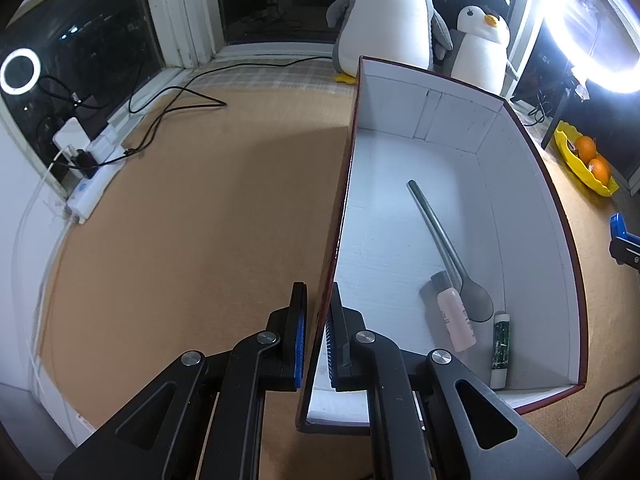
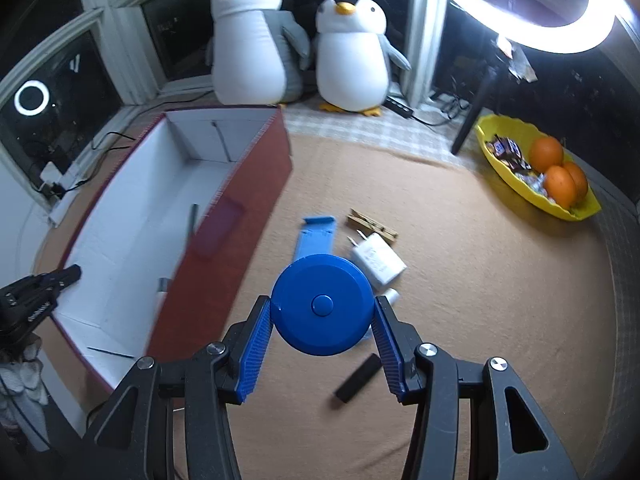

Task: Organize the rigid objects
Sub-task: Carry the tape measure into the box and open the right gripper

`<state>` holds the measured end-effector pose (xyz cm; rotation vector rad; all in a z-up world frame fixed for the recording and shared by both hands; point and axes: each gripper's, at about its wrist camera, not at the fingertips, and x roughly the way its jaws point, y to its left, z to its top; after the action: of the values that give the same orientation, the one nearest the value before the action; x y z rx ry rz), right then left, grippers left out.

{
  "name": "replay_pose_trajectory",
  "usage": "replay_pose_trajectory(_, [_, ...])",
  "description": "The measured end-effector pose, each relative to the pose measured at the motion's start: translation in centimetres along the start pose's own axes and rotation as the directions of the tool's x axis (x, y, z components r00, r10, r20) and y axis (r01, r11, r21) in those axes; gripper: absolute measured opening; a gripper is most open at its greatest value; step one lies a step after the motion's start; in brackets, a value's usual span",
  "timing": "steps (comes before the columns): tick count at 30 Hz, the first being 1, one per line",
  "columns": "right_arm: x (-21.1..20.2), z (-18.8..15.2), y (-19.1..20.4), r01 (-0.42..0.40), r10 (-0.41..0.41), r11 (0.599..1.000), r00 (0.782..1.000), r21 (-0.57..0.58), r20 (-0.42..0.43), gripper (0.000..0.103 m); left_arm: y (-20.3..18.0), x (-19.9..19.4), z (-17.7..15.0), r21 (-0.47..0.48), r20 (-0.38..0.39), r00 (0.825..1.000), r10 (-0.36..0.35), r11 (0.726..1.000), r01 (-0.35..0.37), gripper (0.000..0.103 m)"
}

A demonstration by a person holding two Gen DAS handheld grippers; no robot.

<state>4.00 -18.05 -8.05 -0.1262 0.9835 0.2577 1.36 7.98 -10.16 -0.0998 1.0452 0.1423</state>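
Observation:
My left gripper is shut on the near left wall of the red box, which is white inside. In the box lie a metal spoon, a pink bottle and a green-and-white tube. My right gripper is shut on a round blue tape measure, held above the mat to the right of the red box. Below it on the mat lie a blue stand, a wooden clothespin, a white charger and a black stick.
Two plush penguins stand at the back by the window. A yellow bowl with oranges and sweets sits at the right. A bright ring light hangs at the upper right. A power strip and cables lie at the far left.

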Motion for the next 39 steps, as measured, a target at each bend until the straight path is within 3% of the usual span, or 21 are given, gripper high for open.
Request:
replay_pose_trajectory(18, [-1.0, 0.2, 9.7, -0.123, 0.127, 0.977, 0.992, -0.174, 0.010, 0.046, 0.4, -0.8, -0.7, -0.015, 0.022, 0.999, -0.026, 1.000, 0.027, 0.007])
replay_pose_trajectory(39, [1.5, -0.2, 14.0, -0.157, 0.150, 0.959, 0.988, -0.238, -0.046, 0.046, 0.4, -0.9, -0.9, -0.019, 0.024, 0.999, -0.028, 0.999, 0.028, 0.007])
